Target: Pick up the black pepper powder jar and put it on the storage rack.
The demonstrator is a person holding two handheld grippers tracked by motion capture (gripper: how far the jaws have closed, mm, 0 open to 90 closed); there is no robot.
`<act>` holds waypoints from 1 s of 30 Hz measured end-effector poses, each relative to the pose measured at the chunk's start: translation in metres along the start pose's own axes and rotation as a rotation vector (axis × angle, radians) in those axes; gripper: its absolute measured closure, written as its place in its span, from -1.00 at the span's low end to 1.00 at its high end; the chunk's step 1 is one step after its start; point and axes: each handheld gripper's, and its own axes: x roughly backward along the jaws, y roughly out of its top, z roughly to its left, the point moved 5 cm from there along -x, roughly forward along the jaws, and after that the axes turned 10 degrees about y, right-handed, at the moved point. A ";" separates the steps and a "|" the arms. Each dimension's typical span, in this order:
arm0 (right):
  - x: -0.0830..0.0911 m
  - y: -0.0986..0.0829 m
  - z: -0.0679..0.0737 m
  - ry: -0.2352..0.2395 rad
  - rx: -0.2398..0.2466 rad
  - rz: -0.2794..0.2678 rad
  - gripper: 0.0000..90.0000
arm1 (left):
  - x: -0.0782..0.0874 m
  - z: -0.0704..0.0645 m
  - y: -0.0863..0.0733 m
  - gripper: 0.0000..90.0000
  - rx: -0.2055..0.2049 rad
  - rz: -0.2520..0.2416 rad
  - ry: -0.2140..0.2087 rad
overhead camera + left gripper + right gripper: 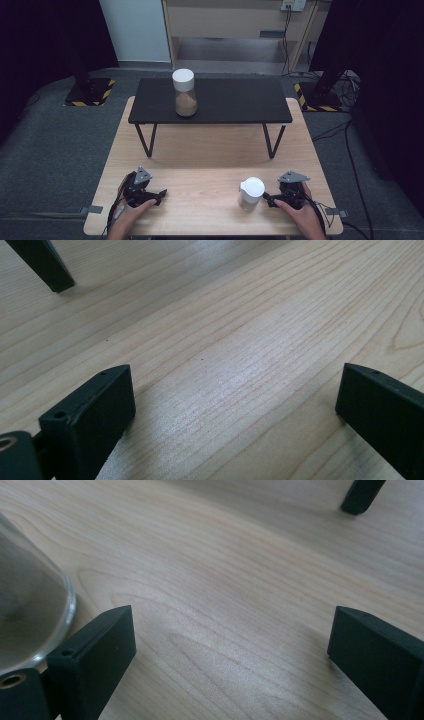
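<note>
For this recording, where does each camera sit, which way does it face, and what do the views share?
High view: above the person's side, facing forward and down on the wooden table; forearms, left gripper and right gripper show.
Left gripper view: rides the left gripper, looking along open jaws at bare tabletop.
Right gripper view: rides the right gripper; the white-capped jar stands beside one jaw.
Shared: both gripper views catch a shelf leg.
</note>
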 end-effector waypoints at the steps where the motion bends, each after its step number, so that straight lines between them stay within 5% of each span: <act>1: 0.000 0.000 0.000 0.000 0.000 0.000 -0.87 | 0.000 0.000 0.000 -0.98 0.000 0.000 0.000; 4: 0.013 0.000 -0.004 0.030 -0.032 -0.043 -0.87 | 0.000 0.000 0.000 -0.98 0.000 0.000 0.000; 30: 0.066 -0.011 0.015 0.034 0.001 -0.080 -0.86 | 0.000 0.000 0.000 -0.98 -0.001 0.001 0.000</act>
